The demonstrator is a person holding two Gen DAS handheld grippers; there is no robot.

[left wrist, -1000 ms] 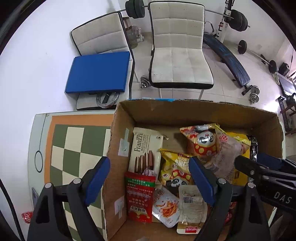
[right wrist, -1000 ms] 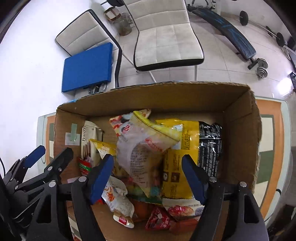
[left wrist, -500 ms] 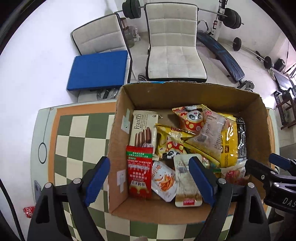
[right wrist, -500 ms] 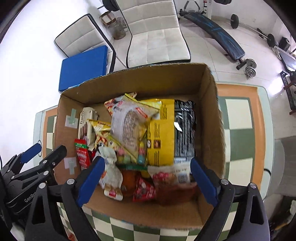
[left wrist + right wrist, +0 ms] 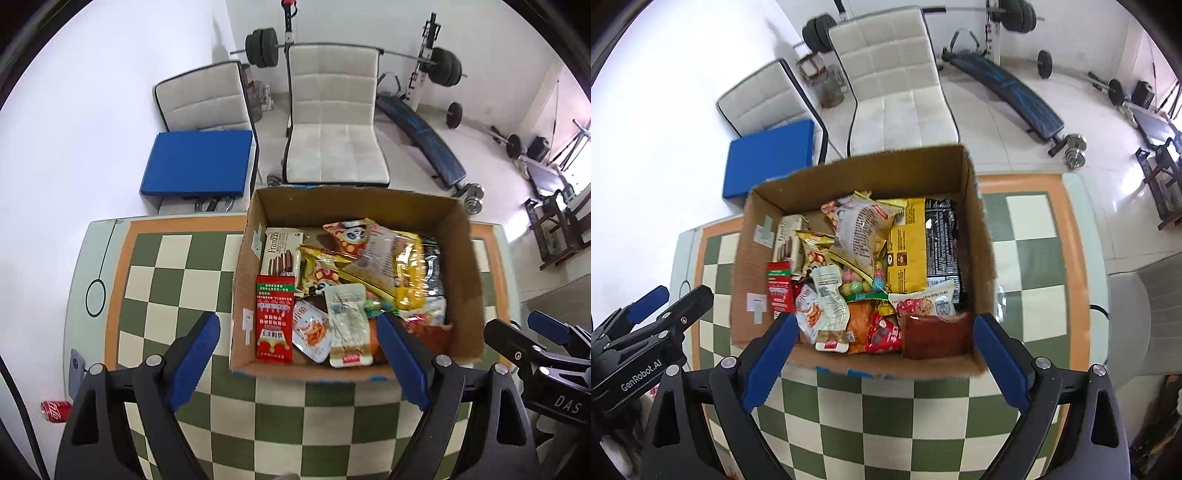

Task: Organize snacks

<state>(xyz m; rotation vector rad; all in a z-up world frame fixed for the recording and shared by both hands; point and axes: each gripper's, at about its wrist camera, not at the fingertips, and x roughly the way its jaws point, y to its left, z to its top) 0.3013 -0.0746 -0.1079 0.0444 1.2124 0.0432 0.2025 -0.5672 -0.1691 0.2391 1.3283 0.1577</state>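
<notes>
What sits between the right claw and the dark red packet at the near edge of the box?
Nothing visible. The right claw hangs open and empty above the cardboard box, and the dark red packet lies uncovered on top, against the near wall.

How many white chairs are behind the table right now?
2. One white chair stands directly behind the cardboard box; the other is to its left, with a blue pad on its seat. Nothing suggests a third, though the views are cropped.

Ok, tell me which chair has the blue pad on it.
The left chair by the wall; the blue pad lies on its seat. The middle chair has a bare seat.
</notes>
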